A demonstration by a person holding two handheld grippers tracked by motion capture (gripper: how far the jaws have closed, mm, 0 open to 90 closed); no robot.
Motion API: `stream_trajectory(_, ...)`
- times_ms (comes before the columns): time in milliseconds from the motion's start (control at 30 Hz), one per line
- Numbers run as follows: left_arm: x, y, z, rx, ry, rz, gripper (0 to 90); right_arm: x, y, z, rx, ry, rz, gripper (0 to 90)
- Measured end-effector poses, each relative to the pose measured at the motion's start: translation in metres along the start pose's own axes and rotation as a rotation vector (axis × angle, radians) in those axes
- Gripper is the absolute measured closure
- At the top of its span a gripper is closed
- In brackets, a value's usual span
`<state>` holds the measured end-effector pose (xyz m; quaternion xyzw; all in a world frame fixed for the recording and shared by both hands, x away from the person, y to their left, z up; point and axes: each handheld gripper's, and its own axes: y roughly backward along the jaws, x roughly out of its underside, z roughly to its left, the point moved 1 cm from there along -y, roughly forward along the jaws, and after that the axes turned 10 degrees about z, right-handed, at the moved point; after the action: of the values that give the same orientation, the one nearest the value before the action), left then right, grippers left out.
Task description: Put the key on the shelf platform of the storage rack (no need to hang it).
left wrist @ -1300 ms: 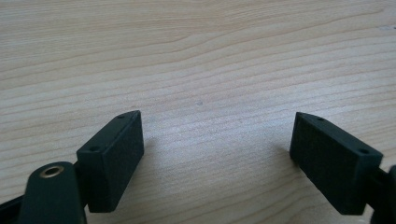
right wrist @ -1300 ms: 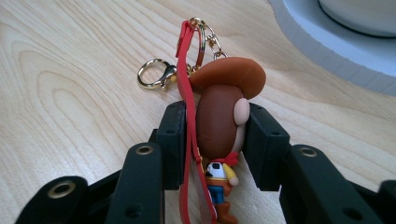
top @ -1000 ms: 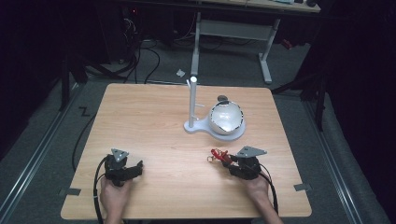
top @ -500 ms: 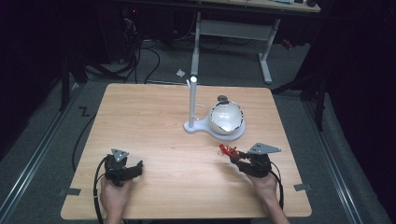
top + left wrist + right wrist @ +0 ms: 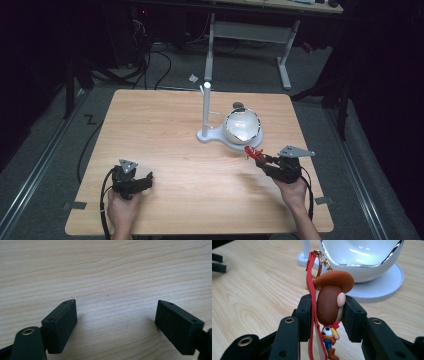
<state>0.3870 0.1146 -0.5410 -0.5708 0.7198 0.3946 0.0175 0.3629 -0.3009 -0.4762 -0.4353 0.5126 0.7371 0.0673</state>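
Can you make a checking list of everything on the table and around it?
Surface: wooden table, bare apart from the items below.
Job's things: cowboy figure keychain with red strap; white bowl-shaped stand with upright post.
Clutter: nothing seen.
Grippers: right gripper shut on the keychain, near the stand; left gripper open, jaws wide over bare wood.
Cables: black cables trail from both grippers; more on the floor.
Surroundings: dark room, desk frame behind.

Pale wooden table (image 5: 165, 130), white bowl-shaped stand (image 5: 242, 127) with upright post (image 5: 205, 107), far desk frame (image 5: 250, 31)
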Motion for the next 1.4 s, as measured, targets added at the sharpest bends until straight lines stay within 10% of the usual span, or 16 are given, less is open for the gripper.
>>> stream_trajectory(733,0.000,0.000,0.000,0.000,0.001,0.000,18.2,-0.045,0.006,-0.033,0.037,-0.040,-0.023,62.5)
stream_trajectory(1400,0.000,0.000,0.000,-0.001,0.003,0.000,18.3,-0.095,-0.031,-0.040,0.049,-0.021,0.048,62.4)
